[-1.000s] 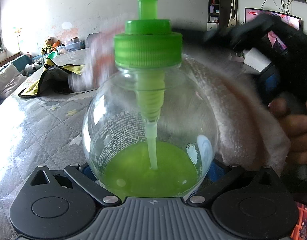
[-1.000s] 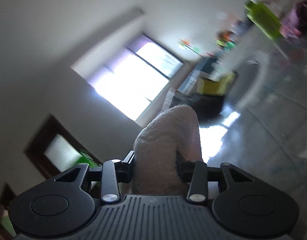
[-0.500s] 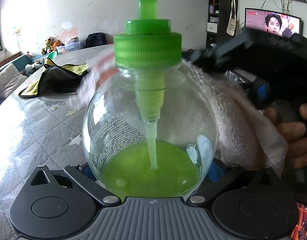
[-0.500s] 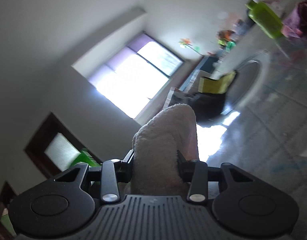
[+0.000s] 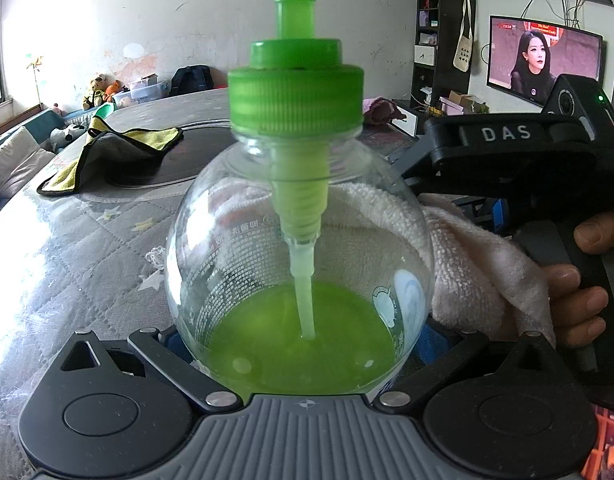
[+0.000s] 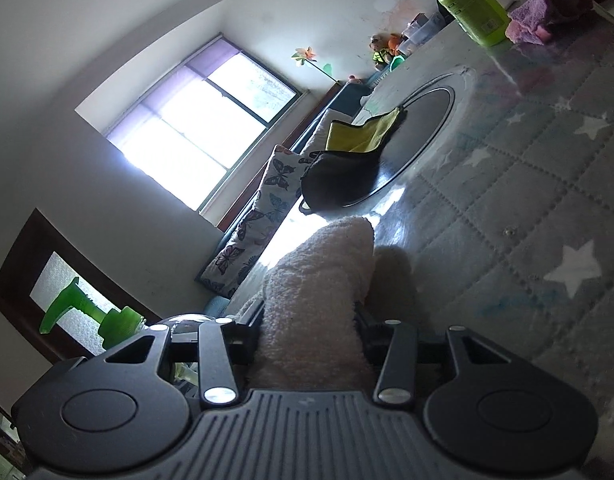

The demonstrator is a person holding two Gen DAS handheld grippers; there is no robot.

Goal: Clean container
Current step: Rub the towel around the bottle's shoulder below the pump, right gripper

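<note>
Here the left gripper clamps the upright bottle at centre frame, while the right gripper, jaws opening around the towel, sits at its right.

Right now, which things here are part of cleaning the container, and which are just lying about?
In use:
- round pump bottle
- pale towel
- left hand-held gripper
- right hand-held gripper

Lying about:
- yellow and grey cloth
- green bottle
- purple cloth

The letters "DAS" are printed in white on the black body of the right gripper. Fine white print is seen on the clear soap bottle, too small to be read.
</note>
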